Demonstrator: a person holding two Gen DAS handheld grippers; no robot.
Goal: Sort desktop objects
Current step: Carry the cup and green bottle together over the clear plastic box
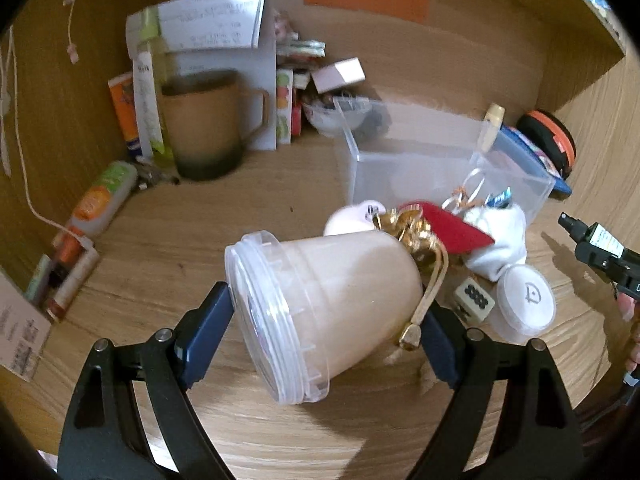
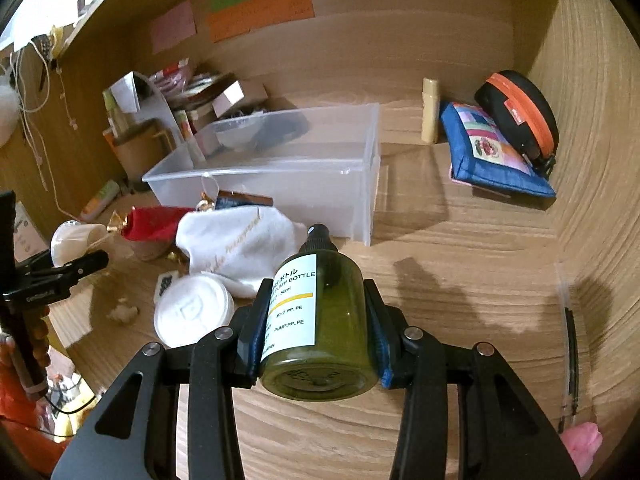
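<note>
Left wrist: left gripper (image 1: 326,320) fingers clamp lidded tub (image 1: 320,312), contents blurred; right gripper (image 2: 316,320) grips pump bottle (image 2: 320,320)

Your right gripper (image 2: 318,328) has its fingers (image 2: 252,328) clamped on a green pump bottle (image 2: 324,320), nozzle pointing forward, above the tabletop (image 2: 460,280). Ahead sits a clear bin (image 2: 280,184), with a white cloth (image 2: 236,244) and a red pouch (image 2: 152,220) just before it. A blue pouch (image 2: 496,152) leans on a black case (image 2: 520,116) at the far right. Your left gripper (image 2: 76,268) shows at the left edge.
</note>
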